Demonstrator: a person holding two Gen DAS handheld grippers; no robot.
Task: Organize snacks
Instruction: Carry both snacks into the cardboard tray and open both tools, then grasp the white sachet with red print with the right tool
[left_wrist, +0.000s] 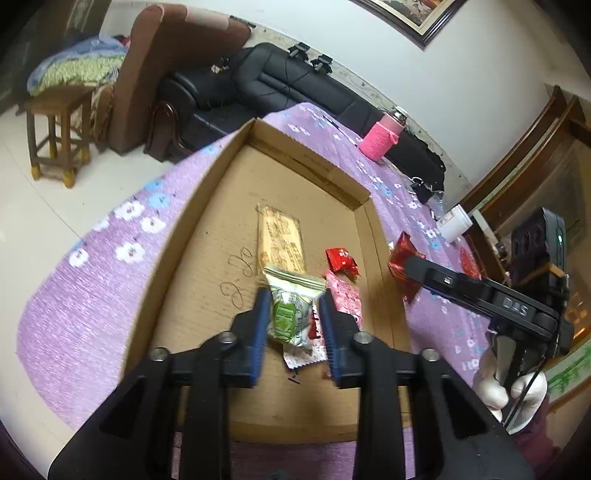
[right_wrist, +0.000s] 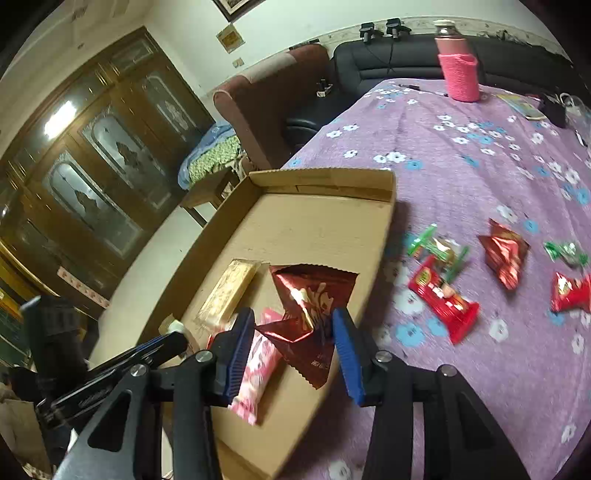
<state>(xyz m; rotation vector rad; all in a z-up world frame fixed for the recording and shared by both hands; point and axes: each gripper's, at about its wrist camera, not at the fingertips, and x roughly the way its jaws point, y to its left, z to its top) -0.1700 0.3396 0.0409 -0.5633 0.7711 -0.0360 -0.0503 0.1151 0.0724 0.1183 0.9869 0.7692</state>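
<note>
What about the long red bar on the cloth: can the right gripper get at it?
Probably not yet: the right gripper is shut on a dark red packet over the box; the red bar lies uncovered.

The left wrist view looks forward and down along its own fingers (left_wrist: 263, 325) from close above the near end of the box (left_wrist: 221, 173), facing across the table (left_wrist: 92, 288) toward a sofa (left_wrist: 280, 85) and wall. The right wrist view looks down along its fingers (right_wrist: 347, 350) from just over the box's (right_wrist: 325, 179) right edge, tilted, facing the same sofa (right_wrist: 388, 66) with a cabinet (right_wrist: 92, 155) on its left. Both share the box, the gold bar (left_wrist: 282, 240) (right_wrist: 227, 291) in it, the pink bottle (left_wrist: 382, 138) (right_wrist: 460, 75) and the cloth. Each view catches the other gripper at its edge.
</note>
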